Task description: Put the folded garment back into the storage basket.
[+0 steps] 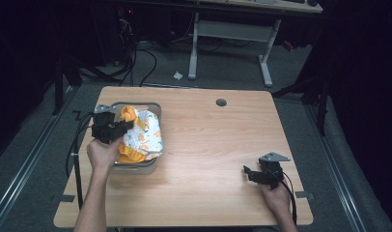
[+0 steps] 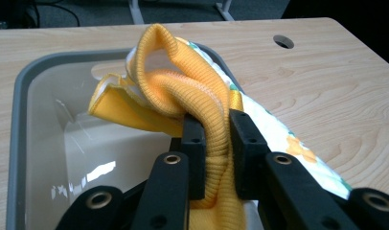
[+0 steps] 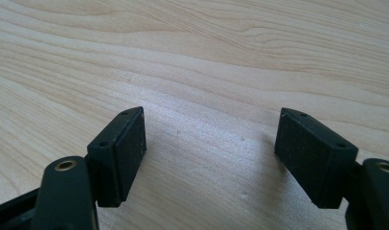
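A small garment (image 1: 142,135), white with orange print and orange ribbed trim, lies partly in a grey tub (image 1: 152,107) at the table's left side. My left gripper (image 1: 122,126) is shut on its orange ribbed edge (image 2: 216,143), which bunches between the two black pads over the tub (image 2: 20,124). The rest of the cloth (image 2: 283,136) drapes over the tub's right rim. My right gripper (image 1: 248,172) rests low over the bare wood near the table's front right. In the right gripper view its jaws (image 3: 211,158) stand wide apart with nothing between them.
The light wooden table (image 1: 213,140) has a round cable hole (image 1: 221,102) near its far edge. Cables trail from both grippers off the table's sides. Beyond the table stand a white desk frame (image 1: 232,43) and dark floor with loose cords.
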Tool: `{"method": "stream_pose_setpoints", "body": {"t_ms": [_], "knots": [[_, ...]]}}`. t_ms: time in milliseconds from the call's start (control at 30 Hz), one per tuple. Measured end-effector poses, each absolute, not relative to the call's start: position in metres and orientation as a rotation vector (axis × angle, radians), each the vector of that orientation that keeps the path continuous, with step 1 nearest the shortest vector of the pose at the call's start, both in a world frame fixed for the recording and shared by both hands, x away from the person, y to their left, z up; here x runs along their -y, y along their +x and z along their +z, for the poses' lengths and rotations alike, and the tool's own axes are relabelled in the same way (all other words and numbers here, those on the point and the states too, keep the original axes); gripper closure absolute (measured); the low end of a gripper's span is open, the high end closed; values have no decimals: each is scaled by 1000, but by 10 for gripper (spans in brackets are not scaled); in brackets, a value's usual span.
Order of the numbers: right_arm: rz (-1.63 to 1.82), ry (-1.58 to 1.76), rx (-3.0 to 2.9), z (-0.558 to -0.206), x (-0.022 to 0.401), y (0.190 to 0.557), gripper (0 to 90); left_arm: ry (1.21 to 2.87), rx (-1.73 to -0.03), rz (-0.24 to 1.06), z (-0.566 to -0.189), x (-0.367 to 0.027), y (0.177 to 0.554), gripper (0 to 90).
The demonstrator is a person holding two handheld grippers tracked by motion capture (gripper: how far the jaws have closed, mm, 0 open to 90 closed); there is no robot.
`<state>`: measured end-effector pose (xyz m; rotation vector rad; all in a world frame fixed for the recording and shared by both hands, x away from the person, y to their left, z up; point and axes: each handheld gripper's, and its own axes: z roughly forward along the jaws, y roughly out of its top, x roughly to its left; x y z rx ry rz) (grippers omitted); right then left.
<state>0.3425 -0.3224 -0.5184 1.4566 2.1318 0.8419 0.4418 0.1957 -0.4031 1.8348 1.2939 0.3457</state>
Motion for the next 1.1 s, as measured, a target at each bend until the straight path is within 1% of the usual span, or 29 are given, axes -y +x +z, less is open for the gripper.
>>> {"method": "stream_pose_setpoints", "body": {"t_ms": [333, 767, 933, 1100], "knots": [[842, 1454, -2131, -518, 322, 343, 265, 1844, -1330, 323, -419, -195, 450, 783], [842, 1456, -2130, -518, 322, 343, 265, 1891, -1385, 341, -433, -193, 456, 778], [842, 1456, -2130, -518, 322, 343, 266, 1948, -1431, 391, -439, -192, 458, 768], [842, 1457, -2130, -518, 322, 343, 265, 2022, -1491, 447, -445, -190, 459, 735]]}}
